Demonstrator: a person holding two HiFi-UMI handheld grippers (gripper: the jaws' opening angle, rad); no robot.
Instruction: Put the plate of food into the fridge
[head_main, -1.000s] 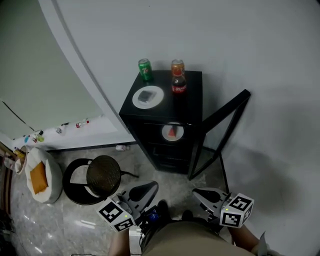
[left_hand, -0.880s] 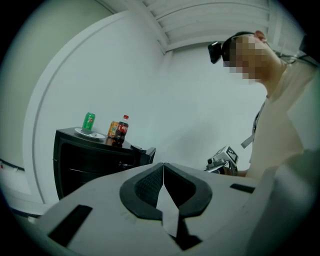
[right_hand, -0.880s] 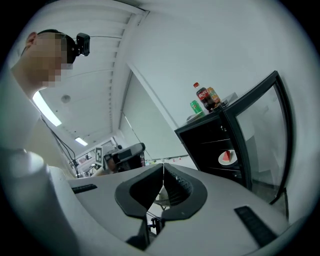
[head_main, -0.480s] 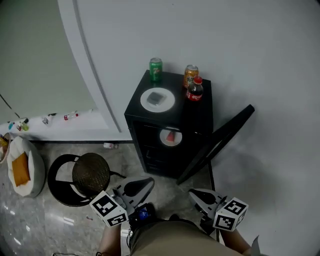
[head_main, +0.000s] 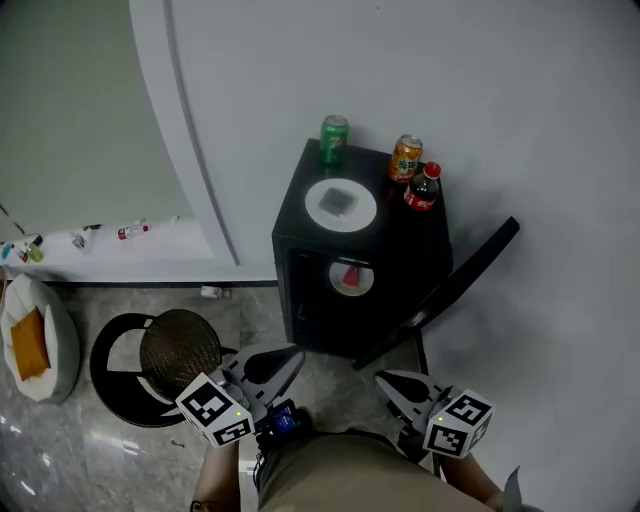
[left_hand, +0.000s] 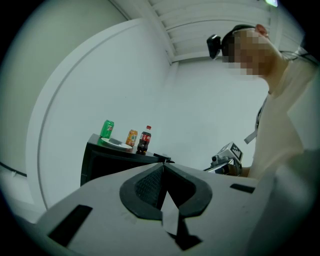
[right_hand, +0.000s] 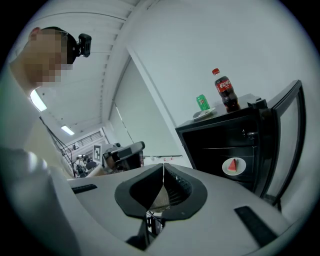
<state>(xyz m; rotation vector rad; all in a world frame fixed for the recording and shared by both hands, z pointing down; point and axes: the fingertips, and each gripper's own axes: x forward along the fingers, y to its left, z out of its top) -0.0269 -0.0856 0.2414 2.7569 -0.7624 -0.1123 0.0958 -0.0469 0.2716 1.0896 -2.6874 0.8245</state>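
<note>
Fingers closed, left gripper (left_hand: 163, 166), right gripper (right_hand: 163, 165), watermelon plate (head_main: 349, 277) inside fridge (head_main: 388, 216)

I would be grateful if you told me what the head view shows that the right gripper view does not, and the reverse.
Only the head view shows the orange can, the round stool and the white cushion on the floor. Only the right gripper view shows the person's head camera and the ceiling lights. Both show the black fridge with its door open, the plate with a red slice inside, and the green can, cola bottle and second plate on top.
</note>
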